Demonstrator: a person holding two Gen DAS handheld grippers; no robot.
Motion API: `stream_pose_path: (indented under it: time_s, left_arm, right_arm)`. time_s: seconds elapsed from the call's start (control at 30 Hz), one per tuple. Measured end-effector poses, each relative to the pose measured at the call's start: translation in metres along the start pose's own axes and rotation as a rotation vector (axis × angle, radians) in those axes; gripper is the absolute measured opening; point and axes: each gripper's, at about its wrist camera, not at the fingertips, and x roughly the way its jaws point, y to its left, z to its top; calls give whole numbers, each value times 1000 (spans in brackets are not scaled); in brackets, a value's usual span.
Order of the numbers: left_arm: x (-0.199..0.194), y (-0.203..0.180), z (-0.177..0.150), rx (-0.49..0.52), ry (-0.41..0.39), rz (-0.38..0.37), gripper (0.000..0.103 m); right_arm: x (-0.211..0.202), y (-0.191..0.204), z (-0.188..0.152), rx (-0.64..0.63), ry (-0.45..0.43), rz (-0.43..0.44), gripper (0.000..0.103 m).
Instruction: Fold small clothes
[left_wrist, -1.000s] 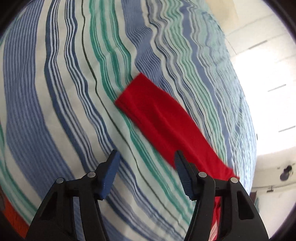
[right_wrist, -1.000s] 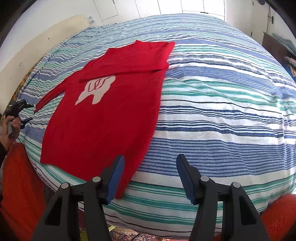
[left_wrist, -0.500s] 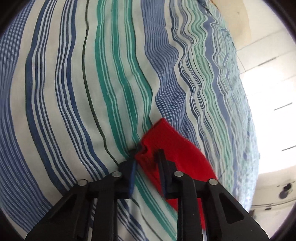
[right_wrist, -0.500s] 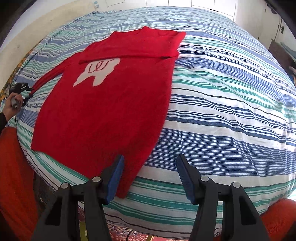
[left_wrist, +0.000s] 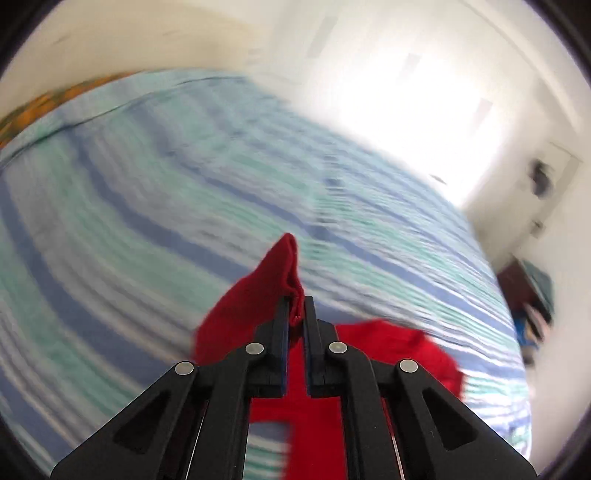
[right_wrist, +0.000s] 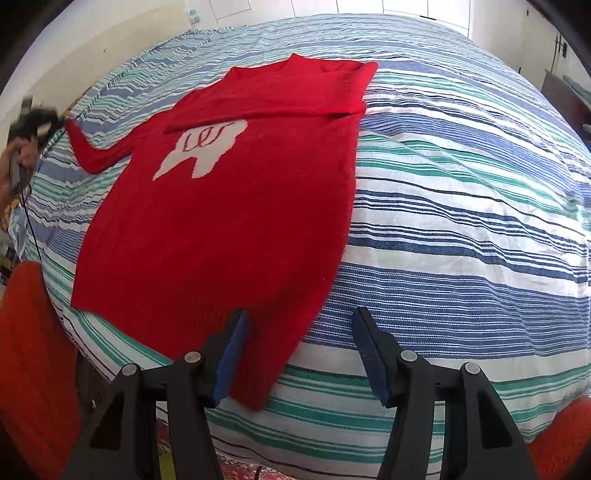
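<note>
The sleeve cuff (left_wrist: 284, 273) of the red sweater (right_wrist: 236, 206) is clamped in the left gripper (left_wrist: 295, 317), raised off the striped bedspread (right_wrist: 461, 206). The right gripper (right_wrist: 301, 354) is held wide over the hem, gripping nothing.

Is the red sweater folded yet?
Partly: one sleeve lies across the sweater; the other is lifted, pinched by the left gripper.

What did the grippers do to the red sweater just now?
The left gripper closed on the sleeve cuff and lifted it off the striped bed. The right gripper stayed open near the hem of the red sweater, whose body stayed flat.
</note>
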Motion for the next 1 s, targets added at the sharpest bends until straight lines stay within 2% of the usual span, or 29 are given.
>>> stream_pose_path:
  time_s: [0.07, 0.13, 0.17, 0.2, 0.23, 0.27, 0.3, 0.33, 0.4, 0.43, 0.5, 0.6, 0.63, 0.77, 0.83, 1.0]
  left_arm:
    - [12, -78, -14, 95, 10, -102, 5]
    - [26, -134, -39, 185, 32, -148, 5]
    - [39, -166, -64, 228, 78, -179, 9]
    - [53, -183, -84, 235, 135, -193, 23]
    - [65, -193, -105, 228, 201, -194, 50]
    - [81, -200, -132, 221, 284, -171, 61]
    - [94, -204, -160, 234, 359, -130, 64]
    - [102, -203, -191, 271, 430, -92, 61]
    - [98, -190, -229, 334, 502, -75, 59]
    - [88, -190, -237, 352, 513, -76, 59]
    - [62, -167, -234, 382, 497, -58, 59]
    - [41, -112, -196, 372, 426, 19, 64]
    - [39, -93, -182, 356, 404, 56, 68]
    - [39, -5, -134, 227, 353, 221, 67]
    - [44, 19, -123, 182, 350, 221, 67]
    - [70, 17, -128, 190, 360, 171, 67]
  right_arm:
    - [-2, -2, 0, 14, -11, 12, 58]
    - [-5, -4, -1, 26, -22, 19, 58]
    - [-7, -6, -1, 33, -29, 24, 58]
    - [-9, -7, -2, 39, -33, 27, 58]
    - [-9, -9, -2, 47, -35, 30, 58]
    - [-10, -11, -2, 58, -38, 34, 58]
    - [-10, -14, -2, 70, -40, 37, 58]
    - [-11, -16, -2, 82, -43, 41, 58]
    - [-13, -21, -2, 107, -50, 50, 58]
    - [-13, -24, -3, 119, -53, 55, 58]
    - [-13, -29, -3, 140, -52, 65, 58]
    - [-9, -37, -3, 172, -42, 84, 58]
    - [-7, -39, -2, 182, -40, 90, 58]
    - [-3, -42, -1, 205, -38, 97, 58]
    - [-4, -42, -1, 203, -42, 94, 58]
    - [-3, -41, -2, 200, -39, 80, 58]
